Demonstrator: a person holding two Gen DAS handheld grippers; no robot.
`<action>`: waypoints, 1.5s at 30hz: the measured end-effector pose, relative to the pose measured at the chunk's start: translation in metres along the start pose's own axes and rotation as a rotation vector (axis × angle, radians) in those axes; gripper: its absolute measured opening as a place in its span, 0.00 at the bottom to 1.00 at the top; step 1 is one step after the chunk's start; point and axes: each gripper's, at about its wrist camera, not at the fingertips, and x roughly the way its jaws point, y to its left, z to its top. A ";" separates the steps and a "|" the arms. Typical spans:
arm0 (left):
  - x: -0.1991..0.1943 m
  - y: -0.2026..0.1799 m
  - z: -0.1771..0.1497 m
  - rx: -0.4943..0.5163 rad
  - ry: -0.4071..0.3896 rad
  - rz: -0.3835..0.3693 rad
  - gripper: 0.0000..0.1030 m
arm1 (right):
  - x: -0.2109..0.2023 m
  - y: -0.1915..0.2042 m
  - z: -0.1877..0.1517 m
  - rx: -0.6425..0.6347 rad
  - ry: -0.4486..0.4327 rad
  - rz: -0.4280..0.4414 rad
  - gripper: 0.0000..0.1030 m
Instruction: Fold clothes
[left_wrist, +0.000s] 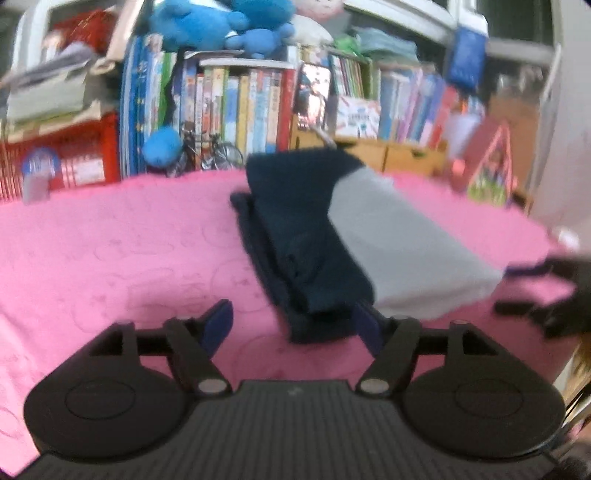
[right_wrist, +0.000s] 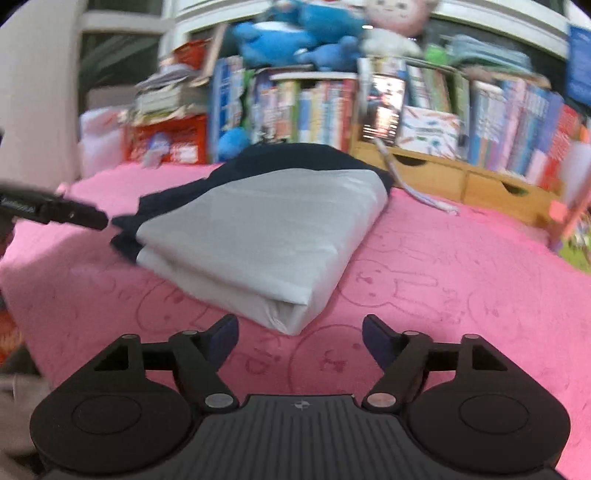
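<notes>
A folded garment of navy-blue and light-grey fabric (left_wrist: 332, 236) was laid on the pink plush blanket printed with rabbit outlines (left_wrist: 129, 240), its long axis running from the near edge toward the crowded bookshelf (left_wrist: 236, 107) behind. In the left wrist view the navy end was found between the spread fingers of the left gripper (left_wrist: 293, 325), nothing being clasped. In the right wrist view the grey corner (right_wrist: 258, 236) was seen just ahead of the right gripper (right_wrist: 300, 334), whose jaws were likewise parted and empty.
</notes>
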 end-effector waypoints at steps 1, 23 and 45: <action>0.001 0.000 0.000 0.022 0.011 0.004 0.77 | -0.001 -0.001 0.002 -0.027 0.005 0.004 0.82; 0.049 -0.008 -0.021 0.107 0.070 -0.047 0.96 | 0.040 -0.007 0.004 -0.049 0.079 0.070 1.00; 0.053 -0.012 -0.021 0.115 0.082 -0.044 1.00 | 0.045 -0.014 0.005 0.001 0.103 0.095 1.00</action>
